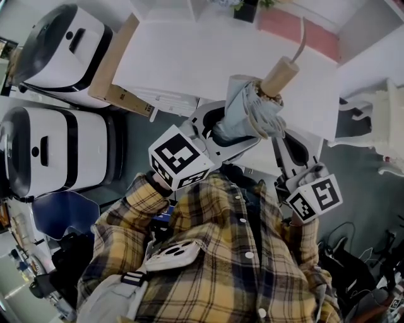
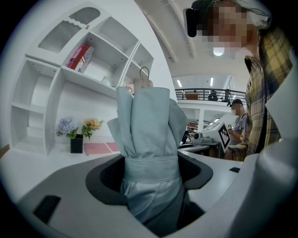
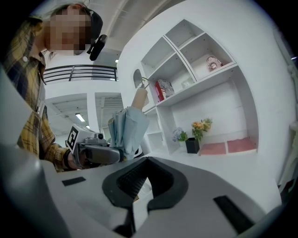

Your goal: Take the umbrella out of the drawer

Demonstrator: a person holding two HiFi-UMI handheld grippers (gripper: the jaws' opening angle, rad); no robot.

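A folded pale blue-grey umbrella (image 1: 249, 110) with a wooden handle (image 1: 281, 76) stands upright in my left gripper (image 1: 219, 128), held in the air in front of the person's plaid shirt. In the left gripper view the jaws close round the umbrella (image 2: 149, 135) at its strap band, the left gripper (image 2: 151, 162) shut on it. My right gripper (image 1: 281, 137) hangs just to the right, apart from the umbrella. Its jaws meet with nothing between them (image 3: 149, 162). From the right gripper view I see the umbrella (image 3: 125, 128) and the left gripper (image 3: 104, 153) to the left. No drawer can be made out.
A white tabletop (image 1: 189, 57) lies ahead, with a white shelf unit (image 2: 70, 93), a black flower pot (image 1: 246, 9) and a pink mat (image 1: 297, 28) at its back. Two white machines (image 1: 60, 148) and a cardboard piece (image 1: 117, 63) stand left; white furniture (image 1: 379, 126) stands right.
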